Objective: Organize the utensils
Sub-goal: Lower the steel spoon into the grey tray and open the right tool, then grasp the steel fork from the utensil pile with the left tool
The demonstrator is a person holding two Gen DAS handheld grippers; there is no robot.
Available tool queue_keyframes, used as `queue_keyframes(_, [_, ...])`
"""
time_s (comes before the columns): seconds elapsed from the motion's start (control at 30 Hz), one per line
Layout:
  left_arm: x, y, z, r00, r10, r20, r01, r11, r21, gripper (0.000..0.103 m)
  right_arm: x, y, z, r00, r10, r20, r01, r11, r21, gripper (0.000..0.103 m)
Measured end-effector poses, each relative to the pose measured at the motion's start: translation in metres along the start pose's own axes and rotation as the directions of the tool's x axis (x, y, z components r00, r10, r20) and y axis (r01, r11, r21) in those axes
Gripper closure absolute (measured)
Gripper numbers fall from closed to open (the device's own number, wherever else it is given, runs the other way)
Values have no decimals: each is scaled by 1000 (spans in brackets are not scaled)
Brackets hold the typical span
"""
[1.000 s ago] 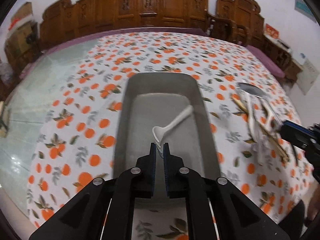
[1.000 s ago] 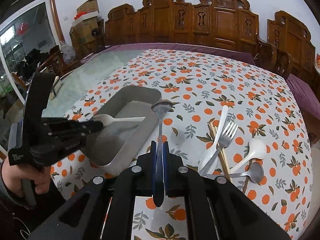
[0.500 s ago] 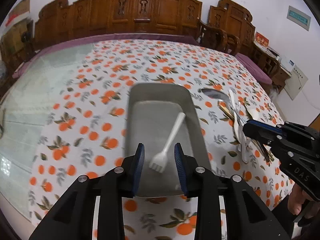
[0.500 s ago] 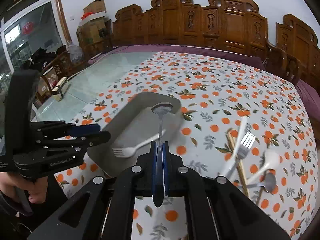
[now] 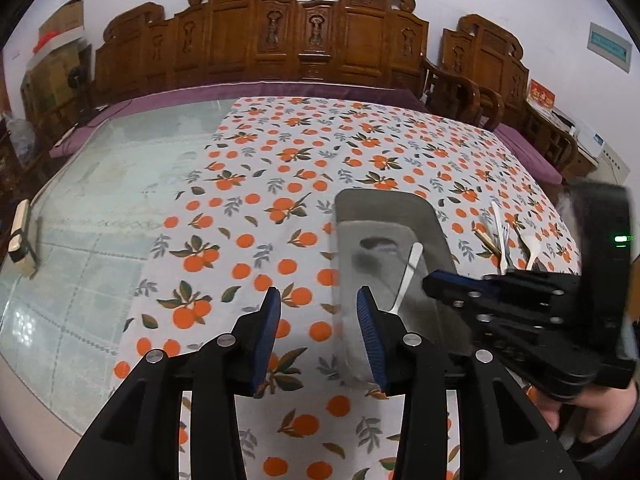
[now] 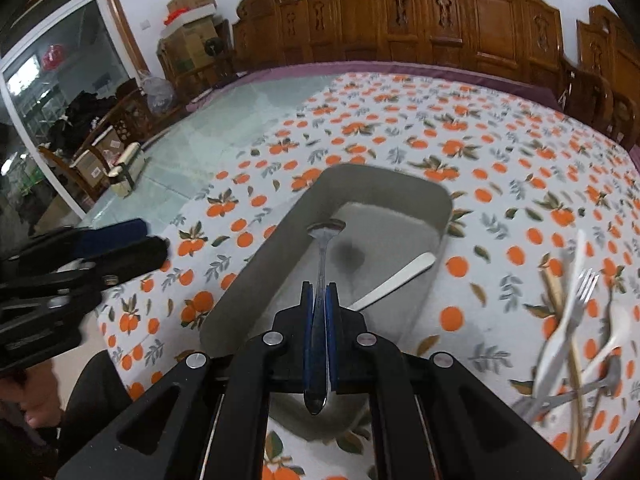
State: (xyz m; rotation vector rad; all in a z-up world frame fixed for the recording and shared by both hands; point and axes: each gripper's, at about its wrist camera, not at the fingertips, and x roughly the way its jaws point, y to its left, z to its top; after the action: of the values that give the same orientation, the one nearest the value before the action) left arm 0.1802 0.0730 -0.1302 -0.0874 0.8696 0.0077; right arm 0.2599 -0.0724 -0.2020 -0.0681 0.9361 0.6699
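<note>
Right gripper [image 6: 320, 300]: clenched on metal spoon [image 6: 325, 240], over grey tray [image 6: 256, 276].
Left gripper [image 5: 318, 312]: jaws opening, nothing between.
White fork [image 6: 394, 280]: in tray, at 3 o'clock of spoon.

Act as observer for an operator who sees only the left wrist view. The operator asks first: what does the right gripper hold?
Observer: The right gripper is shut on a metal spoon.
Operator: Where is the spoon's bowl?
Observer: Over the tray, left of the white fork lying inside.
Operator: Is it gripped at the handle's end?
Observer: No, the end sticks out behind the pads.
</note>
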Motion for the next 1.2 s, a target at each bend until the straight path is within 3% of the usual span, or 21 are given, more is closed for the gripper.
queue_keyframes(0.2, [-2, 3, -4, 1000, -1, 0, 1, 1000, -2, 65, 19, 0, -1, 999, -10, -37, 10, 1000, 14, 95])
queue_keyframes(0.37, [-4, -2, -8, 1000, -8, 0, 8, 1000, 2, 65, 11, -8, -2, 1000, -2, -18, 3, 1000, 22, 94])
queue_keyframes(0.67, [-7, -32, -13, 999, -40, 9, 39, 999, 31, 63, -61, -37, -12, 996, -2, 89, 1, 1000, 14, 94])
queue_keyframes(0.97, [-4, -86, -13, 993, -121, 9, 120, 989, 87, 63, -141, -99, -59, 986, -116, 118, 112, 993, 38, 94])
queue_keyframes(1.07, [-1, -106, -15, 989, -147, 0, 147, 983, 112, 63, -158, -117, -76, 979, -161, 124, 154, 986, 66, 82])
queue_keyframes(1.2, [7, -131, -18, 985, -171, -21, 173, 974, 147, 63, -171, -137, -96, 972, -196, 132, 180, 976, 123, 81])
